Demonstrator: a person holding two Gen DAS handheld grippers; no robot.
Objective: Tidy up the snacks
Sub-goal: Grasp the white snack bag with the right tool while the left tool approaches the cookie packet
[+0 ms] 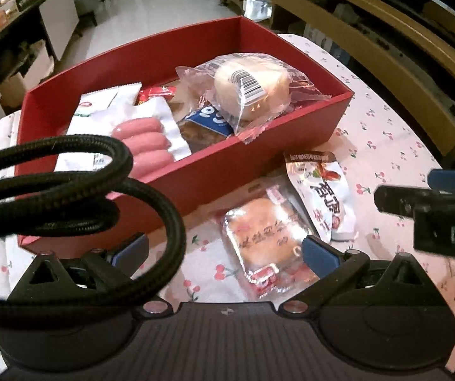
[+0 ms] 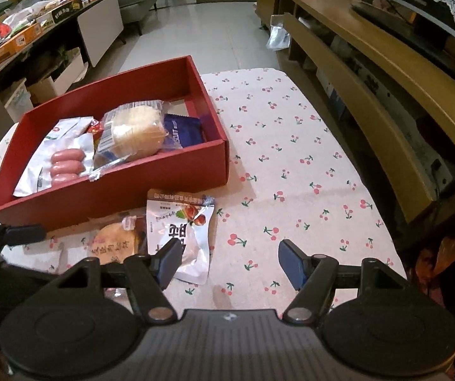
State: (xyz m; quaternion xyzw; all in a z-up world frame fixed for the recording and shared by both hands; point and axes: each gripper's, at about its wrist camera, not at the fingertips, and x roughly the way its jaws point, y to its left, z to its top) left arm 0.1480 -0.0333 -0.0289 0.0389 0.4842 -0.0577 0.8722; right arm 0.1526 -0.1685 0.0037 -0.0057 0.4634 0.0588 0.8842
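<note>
A red box on the cherry-print table holds a wrapped round bun, pink sausages, a white packet and a blue biscuit pack. In front of the box lie a wrapped orange cake and a white snack pouch. My left gripper is open around the cake, low over the table. My right gripper is open and empty, its left finger over the pouch's near end.
Black cables loop across the left wrist view and hide the box's near left corner. The right gripper's finger shows at the right edge. A wooden shelf unit stands to the right, a cluttered counter at far left.
</note>
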